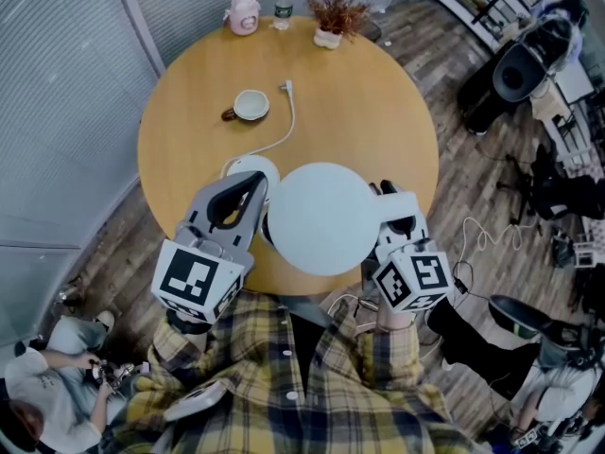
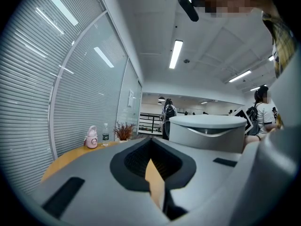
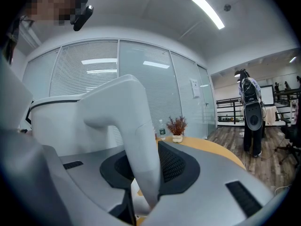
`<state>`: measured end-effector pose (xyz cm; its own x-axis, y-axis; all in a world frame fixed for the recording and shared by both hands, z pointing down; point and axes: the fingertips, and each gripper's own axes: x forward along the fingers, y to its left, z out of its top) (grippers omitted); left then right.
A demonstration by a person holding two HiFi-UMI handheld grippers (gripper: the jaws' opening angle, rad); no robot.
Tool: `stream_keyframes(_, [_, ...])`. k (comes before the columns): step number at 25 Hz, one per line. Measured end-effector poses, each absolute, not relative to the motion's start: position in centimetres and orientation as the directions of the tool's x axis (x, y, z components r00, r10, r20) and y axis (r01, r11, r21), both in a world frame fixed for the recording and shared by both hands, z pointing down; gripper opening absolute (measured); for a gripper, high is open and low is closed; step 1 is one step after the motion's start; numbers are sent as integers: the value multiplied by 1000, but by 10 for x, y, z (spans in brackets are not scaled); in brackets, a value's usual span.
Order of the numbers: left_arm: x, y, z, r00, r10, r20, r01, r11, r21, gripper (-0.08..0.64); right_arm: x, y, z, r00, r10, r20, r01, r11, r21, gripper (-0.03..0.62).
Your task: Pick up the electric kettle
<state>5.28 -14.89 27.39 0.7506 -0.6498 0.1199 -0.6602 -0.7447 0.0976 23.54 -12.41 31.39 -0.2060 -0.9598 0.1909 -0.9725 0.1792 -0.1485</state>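
Two hand-held grippers flank the white electric kettle [image 1: 321, 218] at the near edge of the table [image 1: 397, 112]. Only the right gripper view shows the right hand-held gripper [image 3: 143, 166] clamped on the kettle's handle [image 3: 134, 126]; the head view hides that grip. The left hand-held gripper [image 2: 151, 149] is closed on nothing, its tips meeting, just beside the kettle's body.

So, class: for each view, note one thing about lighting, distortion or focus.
Head view: even light, the electric kettle white and nearly featureless, room edges bowed. Left gripper view: fisheye circle with black corners, ceiling strip light glaring. Right gripper view: same fisheye; the close handle looms oversized.
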Motion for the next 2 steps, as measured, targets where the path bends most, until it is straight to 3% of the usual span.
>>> stream_keyframes(2, [52, -149, 274, 752, -648, 118, -658, -747, 93, 2, 235, -124, 314, -206, -960, 188, -972, 178, -152, 107])
